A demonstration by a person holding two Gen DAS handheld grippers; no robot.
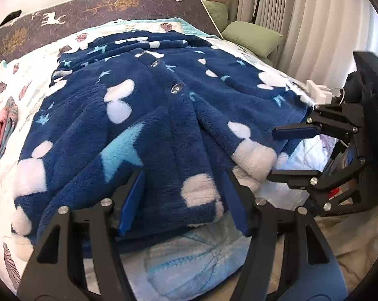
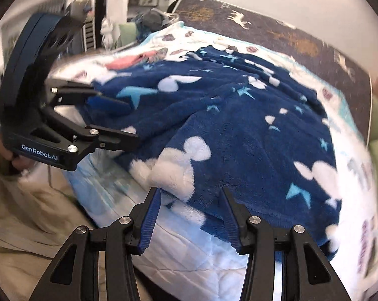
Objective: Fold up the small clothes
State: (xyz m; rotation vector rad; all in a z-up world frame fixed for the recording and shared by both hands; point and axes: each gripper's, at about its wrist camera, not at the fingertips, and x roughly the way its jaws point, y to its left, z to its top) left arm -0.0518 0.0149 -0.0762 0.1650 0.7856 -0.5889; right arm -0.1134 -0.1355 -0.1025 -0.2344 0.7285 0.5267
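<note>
Navy fleece jacket [image 1: 149,115], printed with white mouse heads and pale blue stars, is being spread front-up across the white patterned bed quilt [image 1: 189,263], its hem lying at six o'clock by the quilt's near edge. Hem fabric is being straddled by the left gripper [image 1: 184,200], whose fingers are standing apart with no clear pinch. At three o'clock the right gripper [image 2: 191,215] is being held likewise, fingers apart around the hem corner. Judged from this, both corners should be clamped evenly before the hem is lifted toward twelve o'clock. One jacket, two buttons [image 1: 176,87] and two grippers are being counted.
</note>
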